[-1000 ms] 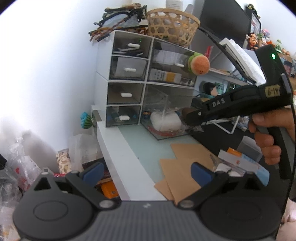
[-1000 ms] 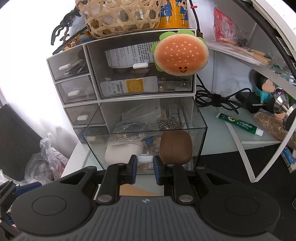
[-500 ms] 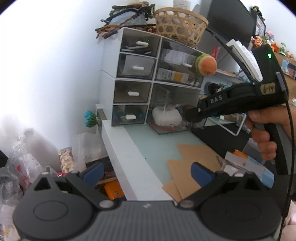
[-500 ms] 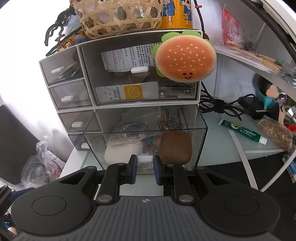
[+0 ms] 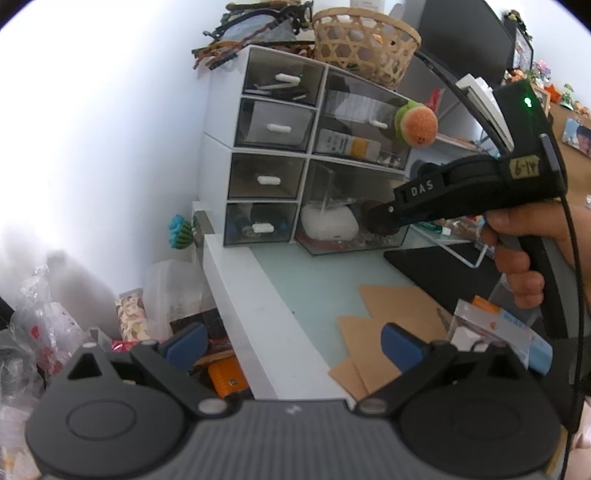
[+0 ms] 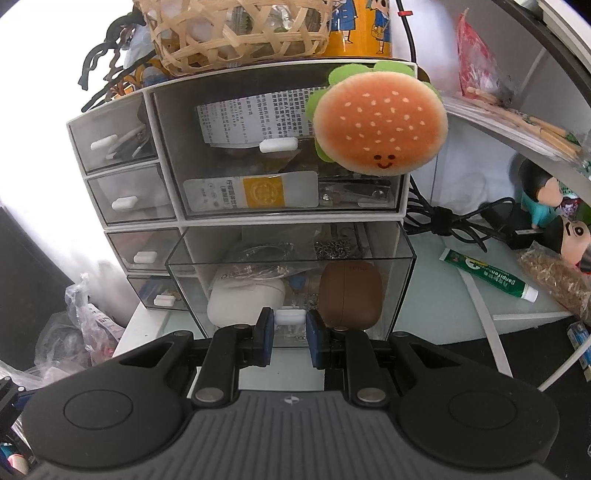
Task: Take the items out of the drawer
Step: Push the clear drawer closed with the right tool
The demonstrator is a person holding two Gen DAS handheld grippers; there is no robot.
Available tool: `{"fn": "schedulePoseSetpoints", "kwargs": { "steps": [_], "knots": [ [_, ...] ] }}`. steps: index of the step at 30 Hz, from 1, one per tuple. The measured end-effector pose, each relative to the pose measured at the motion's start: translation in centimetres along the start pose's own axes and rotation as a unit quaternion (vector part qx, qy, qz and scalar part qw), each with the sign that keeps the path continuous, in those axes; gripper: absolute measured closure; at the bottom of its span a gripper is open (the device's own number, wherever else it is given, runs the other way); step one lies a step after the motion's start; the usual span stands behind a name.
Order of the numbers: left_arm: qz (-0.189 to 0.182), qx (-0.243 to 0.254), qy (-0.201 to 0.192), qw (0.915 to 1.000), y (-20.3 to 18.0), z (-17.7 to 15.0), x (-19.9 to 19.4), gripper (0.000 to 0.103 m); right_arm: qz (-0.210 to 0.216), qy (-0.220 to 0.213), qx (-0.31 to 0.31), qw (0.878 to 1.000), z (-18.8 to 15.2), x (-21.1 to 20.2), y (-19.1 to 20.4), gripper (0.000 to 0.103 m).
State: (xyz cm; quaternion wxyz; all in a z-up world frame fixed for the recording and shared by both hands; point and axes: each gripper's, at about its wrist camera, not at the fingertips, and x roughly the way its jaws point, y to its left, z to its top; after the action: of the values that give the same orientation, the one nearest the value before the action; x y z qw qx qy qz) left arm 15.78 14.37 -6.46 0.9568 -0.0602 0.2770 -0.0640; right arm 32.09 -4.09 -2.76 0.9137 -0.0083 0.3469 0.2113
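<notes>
So the clear drawer [image 6: 291, 291] is sitting pulled out from the bottom right slot of the white organizer [image 6: 162, 218], sticking forward over the pale desk top [image 5: 314, 280]. The right gripper [image 6: 290, 328] is clamping its blue pads narrow on the drawer's little white handle [image 6: 290, 316], right at the front wall. Inside the drawer, a white earbud case [image 6: 243, 304] is lying on the left and a brown case [image 6: 350, 293] is standing on the right, just behind the front pane, with baggies and small metal bits crowding in behind them. The top of the drawer is open, but the shelf edge of the slot above is hanging over its back half, so only the front part is really clear from above.

A plush burger [image 6: 382, 129] is dangling in front of the upper right drawer, above the open one and a bit to the right. A wicker basket [image 6: 236, 33] is sitting on top of the organizer. To the right of the drawer, a tangle of black cable [image 6: 443, 221] and a green tube [image 6: 487, 275] are lying on the desk, under a white wire shelf.

The left gripper [image 5: 291, 345] is hanging back near the desk's front left edge with its jaws spread wide and nothing between them. In front of it there's a decent stretch of bare desk, with brown cardboard pieces [image 5: 388, 321] lying on the right. From that view a hand [image 5: 517, 258] is wrapping the right gripper's handle, and clutter is piling up on the floor off the desk's left edge.
</notes>
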Motion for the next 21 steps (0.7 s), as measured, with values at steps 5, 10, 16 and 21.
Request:
{"fn": "schedulePoseSetpoints", "kwargs": {
  "steps": [5,10,16,21],
  "knots": [
    [0.001,-0.002,-0.003,1.0000,0.1,0.0,-0.1,0.001,-0.003,0.000,-0.003,1.000,0.2,0.4,0.2,0.082],
    [0.003,-0.008,-0.004,1.0000,0.4,0.1,0.0,0.001,-0.004,-0.004,-0.011,1.000,0.4,0.8,0.3,0.082],
    [0.003,-0.009,-0.001,1.0000,0.5,0.0,0.3,0.001,-0.005,-0.006,-0.015,1.000,0.6,1.1,0.5,0.082],
    [0.000,-0.009,0.001,1.0000,0.6,-0.1,0.6,0.001,-0.006,-0.007,-0.015,1.000,0.8,1.4,0.6,0.082]
  ]
}}
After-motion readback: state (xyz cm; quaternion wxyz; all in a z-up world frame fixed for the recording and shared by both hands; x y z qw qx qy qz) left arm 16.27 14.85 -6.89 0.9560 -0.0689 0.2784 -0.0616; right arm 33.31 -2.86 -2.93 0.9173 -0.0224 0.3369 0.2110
